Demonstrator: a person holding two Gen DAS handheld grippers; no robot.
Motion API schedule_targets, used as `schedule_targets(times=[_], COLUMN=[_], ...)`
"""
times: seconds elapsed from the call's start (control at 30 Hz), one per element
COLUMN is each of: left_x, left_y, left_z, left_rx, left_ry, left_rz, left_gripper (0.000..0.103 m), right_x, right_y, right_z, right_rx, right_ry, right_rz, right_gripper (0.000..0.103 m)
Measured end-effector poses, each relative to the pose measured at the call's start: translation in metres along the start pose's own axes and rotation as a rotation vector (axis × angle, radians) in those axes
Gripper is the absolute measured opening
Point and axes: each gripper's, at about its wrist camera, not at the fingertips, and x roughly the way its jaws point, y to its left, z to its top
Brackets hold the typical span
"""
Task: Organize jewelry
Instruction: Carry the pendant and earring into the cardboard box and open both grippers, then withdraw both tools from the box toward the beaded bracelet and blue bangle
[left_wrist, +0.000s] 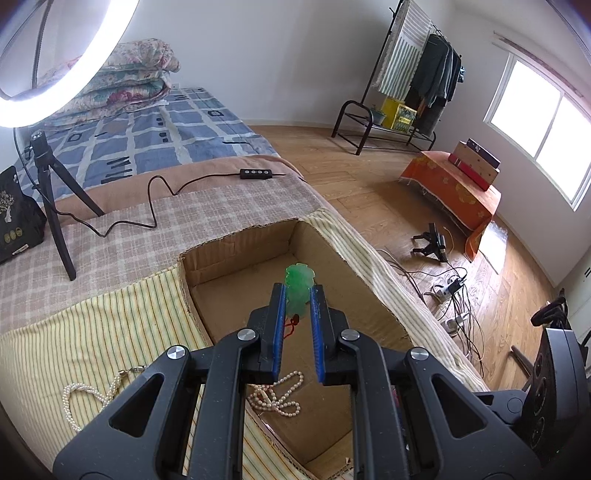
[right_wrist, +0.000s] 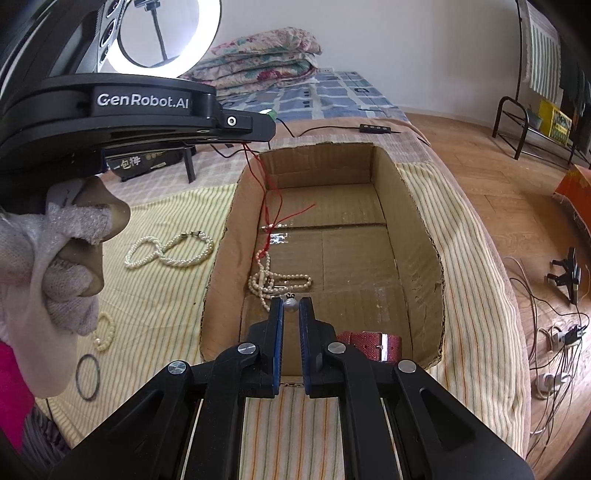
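Jewelry lies partly inside an open cardboard box (right_wrist: 413, 236) and partly on the striped yellow cloth (right_wrist: 162, 295) around it. In the left wrist view, the left gripper (left_wrist: 298, 291) sits at the centre of the frame, its blue-lined jaws clamped on a green carved pendant (left_wrist: 299, 284) that stands up between the fingertips over the box interior. A red cord (right_wrist: 267, 206) hangs from the pendant; in the right wrist view it trails from the upper left of the frame down to the box floor, where its lower end meets a pearl necklace (right_wrist: 275, 282) heaped in the box.

In the right wrist view, the right gripper (right_wrist: 291, 304) is at lower centre, its jaws closed on a small silvery bead-like piece (right_wrist: 290, 303) with a dark clasp on top, held above the near end of the box, just beside the heaped pearls. A red strap with a metal buckle (right_wrist: 369, 345) lies in the box at the near right corner, partly hidden by the gripper finger.

On the cloth left of the box lies a second pearl necklace (right_wrist: 170, 251) in a loose figure-eight. Further toward the lower left are a small pearl bracelet (right_wrist: 103, 332) and a thin dark ring-shaped bangle (right_wrist: 88, 376). A gloved hand (right_wrist: 48, 258) holding the left gripper fills the left edge of that view. A lit ring light (left_wrist: 70, 59) on a tripod occupies the upper left of the left wrist view.
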Motion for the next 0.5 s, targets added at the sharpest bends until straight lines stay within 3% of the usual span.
schedule_targets(times=[0.33,0.4,0.43,0.5], left_x=[0.0034,0.0012,-0.0004,-0.0024], left_y=[0.0030,0.0035,0.0033,0.0026], left_z=[0.0026,0.0025,0.0026,0.0037], left_rx=[-0.011,-0.015,-0.016,-0.015], left_ry=[-0.014,-0.022,-0.028,-0.037], left_rz=[0.045,0.050,0.050,0.053], left_gripper=[0.012,0.032,0.037,0.049], right_x=[0.0024,0.0023,0.0010,-0.0014], right_y=[0.0019,0.0015,0.0011,0.0000], right_z=[-0.0011,-0.0010,-0.0014,-0.0013], right_rx=[-0.005,-0.004,-0.002,0.000], right_ry=[0.005,0.002,-0.004,-0.018], right_rz=[-0.021,-0.033,-0.038,-0.049], right_gripper=[0.009,0.024,0.036,0.043])
